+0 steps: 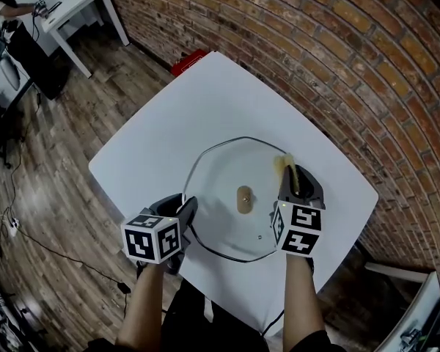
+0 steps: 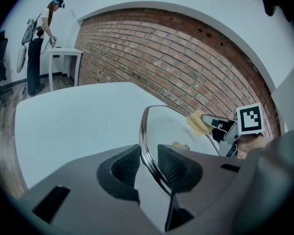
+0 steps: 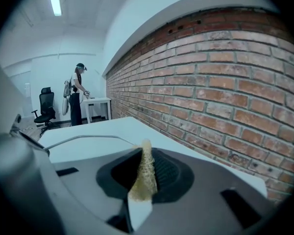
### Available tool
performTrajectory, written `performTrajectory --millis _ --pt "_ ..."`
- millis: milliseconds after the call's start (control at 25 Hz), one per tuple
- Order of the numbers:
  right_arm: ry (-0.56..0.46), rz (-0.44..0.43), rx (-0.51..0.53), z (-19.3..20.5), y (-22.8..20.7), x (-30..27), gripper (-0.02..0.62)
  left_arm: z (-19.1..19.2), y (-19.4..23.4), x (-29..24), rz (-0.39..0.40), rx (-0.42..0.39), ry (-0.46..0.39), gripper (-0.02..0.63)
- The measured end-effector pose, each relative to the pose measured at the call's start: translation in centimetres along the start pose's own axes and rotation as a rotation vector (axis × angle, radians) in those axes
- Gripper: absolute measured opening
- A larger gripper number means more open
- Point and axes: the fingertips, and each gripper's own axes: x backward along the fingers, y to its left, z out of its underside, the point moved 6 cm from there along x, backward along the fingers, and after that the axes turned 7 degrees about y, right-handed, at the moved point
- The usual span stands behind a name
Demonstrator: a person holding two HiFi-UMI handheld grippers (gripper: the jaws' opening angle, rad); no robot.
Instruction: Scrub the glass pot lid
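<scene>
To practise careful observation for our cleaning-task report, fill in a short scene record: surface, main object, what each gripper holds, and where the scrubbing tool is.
Surface: white table beside a brick wall
Main object: glass pot lid lying on the table, knob up
Left gripper: closed on the lid's near-left rim
Right gripper: closed on a yellow sponge
Sponge position: over the lid's right edge in the head view; contact with the glass unclear
</scene>
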Motion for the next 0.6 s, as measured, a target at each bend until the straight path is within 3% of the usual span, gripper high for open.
performTrajectory --millis 160,360,600 --pt "-0.07 -0.129 0.027 -1.8 4.7 1.6 0.058 0.4 0.1 0.1 0.002 0.008 0.003 0.118" --pt "-0.065 -0.309 0.048 -1.5 12.2 2.9 0.058 0.4 0.1 0.2 0.003 0.019 0.0 0.118" --pt "-0.012 -0.377 0.076 -0.1 15.2 3.0 0.058 0.5 0.1 0.1 0.008 0.029 -0.004 0.118"
